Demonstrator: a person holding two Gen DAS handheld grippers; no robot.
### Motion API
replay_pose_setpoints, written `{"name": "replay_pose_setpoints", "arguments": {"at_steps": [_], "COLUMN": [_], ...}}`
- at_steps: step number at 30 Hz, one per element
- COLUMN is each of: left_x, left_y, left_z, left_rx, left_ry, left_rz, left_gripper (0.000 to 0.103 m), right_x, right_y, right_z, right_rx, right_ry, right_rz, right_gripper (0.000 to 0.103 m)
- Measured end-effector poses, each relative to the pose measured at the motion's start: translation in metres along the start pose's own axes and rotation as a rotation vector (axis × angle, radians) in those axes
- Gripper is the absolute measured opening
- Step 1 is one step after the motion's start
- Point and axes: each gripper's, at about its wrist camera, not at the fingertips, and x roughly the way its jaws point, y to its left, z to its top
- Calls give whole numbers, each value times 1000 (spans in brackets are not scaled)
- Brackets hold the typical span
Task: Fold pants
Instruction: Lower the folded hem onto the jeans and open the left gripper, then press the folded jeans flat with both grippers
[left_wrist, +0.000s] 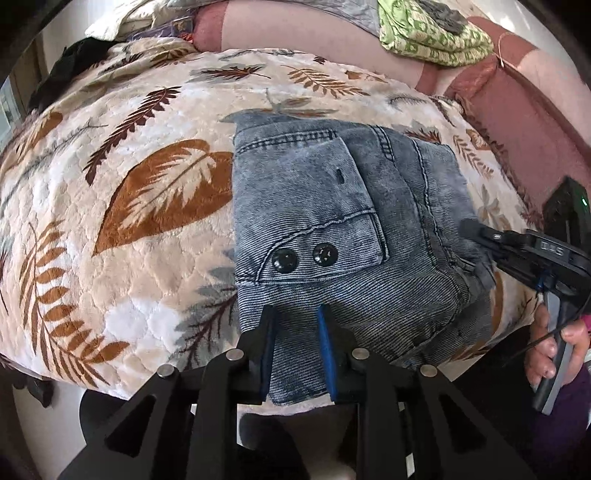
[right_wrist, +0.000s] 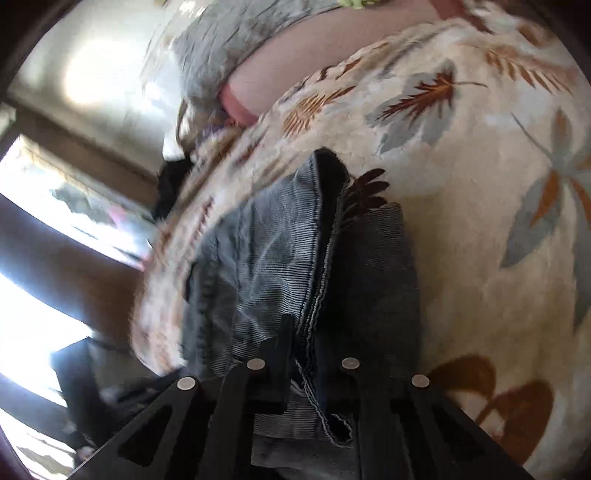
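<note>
Black left gripper (left_wrist: 295, 332), nearest the cam, has its blue pads slightly apart astride the near edge of the jeans (left_wrist: 332, 206); can't tell if they pinch. Right gripper (right_wrist: 314, 354) is clamped on a denim edge at the bundle's side. Task looks nearly done: pants sit as a compact folded rectangle on the leaf-print blanket (left_wrist: 129, 184), w/ maybe a last tidy left. Faded blue denim, two black buttons (left_wrist: 304, 256) on a pocket flap, stitched seams.

One folded pants (left_wrist: 332, 206), two black buttons (left_wrist: 304, 257), one leaf-print blanket (left_wrist: 129, 192), two grippers (left_wrist: 297, 321).
</note>
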Motion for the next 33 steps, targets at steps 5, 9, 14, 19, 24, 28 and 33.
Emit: {"name": "replay_pose_setpoints", "arguments": {"at_steps": [5, 9, 14, 19, 24, 28, 33], "left_x": [-20, -37, -25, 13, -7, -16, 9], "left_y": [15, 13, -8, -19, -16, -24, -35], "left_z": [5, 10, 8, -2, 16, 46, 83], "left_rx": [-41, -29, 33, 78, 71, 83, 83], "left_ry": [-36, -76, -62, 38, -15, -87, -90], "left_rz": [-20, -41, -36, 17, 15, 34, 66], "left_gripper": [23, 23, 31, 32, 34, 45, 51], "right_x": [-45, -79, -69, -43, -82, -79, -31], "right_y": [16, 31, -7, -45, -3, 29, 51], "right_z": [-6, -18, -20, -28, -7, 5, 14], "right_rx": [52, 49, 125, 258, 86, 8, -63], "right_ry": [-97, -144, -80, 0, -136, -187, -151], "right_rz": [118, 132, 16, -43, -162, -67, -101], "right_gripper": [8, 8, 9, 23, 31, 36, 36]}}
